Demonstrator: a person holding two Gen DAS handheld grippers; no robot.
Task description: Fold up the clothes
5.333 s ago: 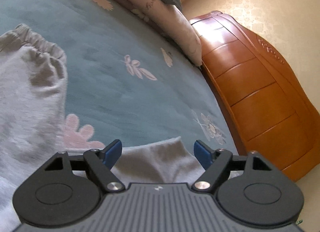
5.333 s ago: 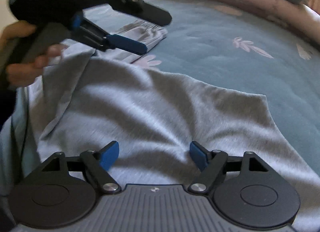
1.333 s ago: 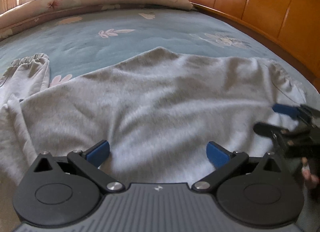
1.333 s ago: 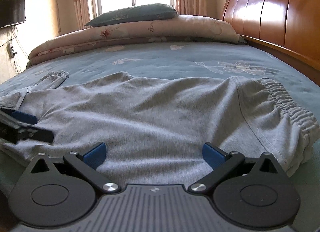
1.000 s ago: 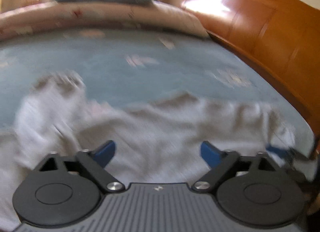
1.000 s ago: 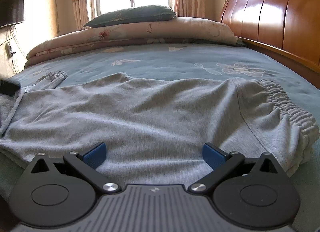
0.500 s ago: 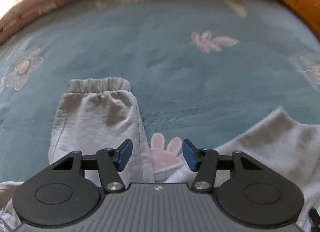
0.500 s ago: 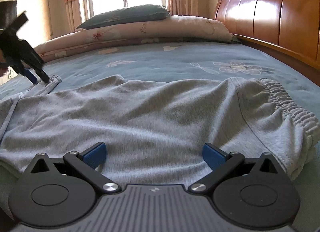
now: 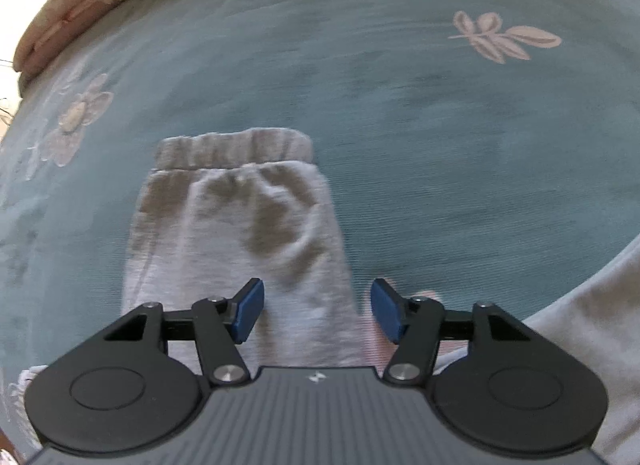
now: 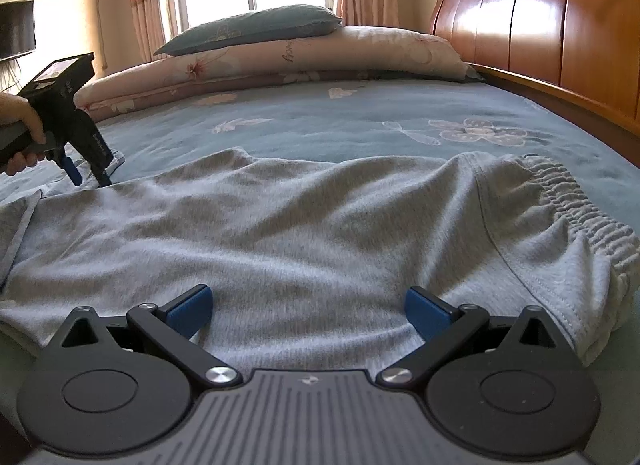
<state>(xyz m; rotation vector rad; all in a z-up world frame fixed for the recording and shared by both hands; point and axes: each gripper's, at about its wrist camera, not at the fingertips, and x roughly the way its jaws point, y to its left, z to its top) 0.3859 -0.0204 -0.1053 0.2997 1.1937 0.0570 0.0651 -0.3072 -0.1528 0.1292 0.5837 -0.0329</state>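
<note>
Change since earlier: left gripper (image 9: 316,315) has swung off the wide body of the grey trousers (image 10: 320,233) to the far leg end and now tips steeply down over it; its jaws have just been closing, from wide to about half; right gripper (image 10: 308,311) has not shifted.
Left jaws: half apart, blue pads (image 9: 248,311) clear of the cloth as far as visible; right edge of the leg runs between them, no pinch seen.
Left gripper, other view: at far left, held by a hand (image 10: 20,133), blue tips pointing down at the leg end.
Right jaws: wide apart, nothing clamped, hovering low over the near edge of the trousers.
Trousers: lying flat across the blue flowered bedspread (image 9: 440,125), near its front edge.
Waistband (image 10: 580,205): elastic, bunched, at the right end, toward the wooden headboard (image 10: 560,25).
Leg cuff (image 9: 234,149): gathered, lies ahead of the left gripper, flat on the bedspread, slightly wrinkled.
Second grey fold: lower right corner of the left view; which part, cannot tell.
Background: rolled pink quilt (image 10: 320,57) with a dark pillow (image 10: 256,27) on top, along the far side of the bed.
</note>
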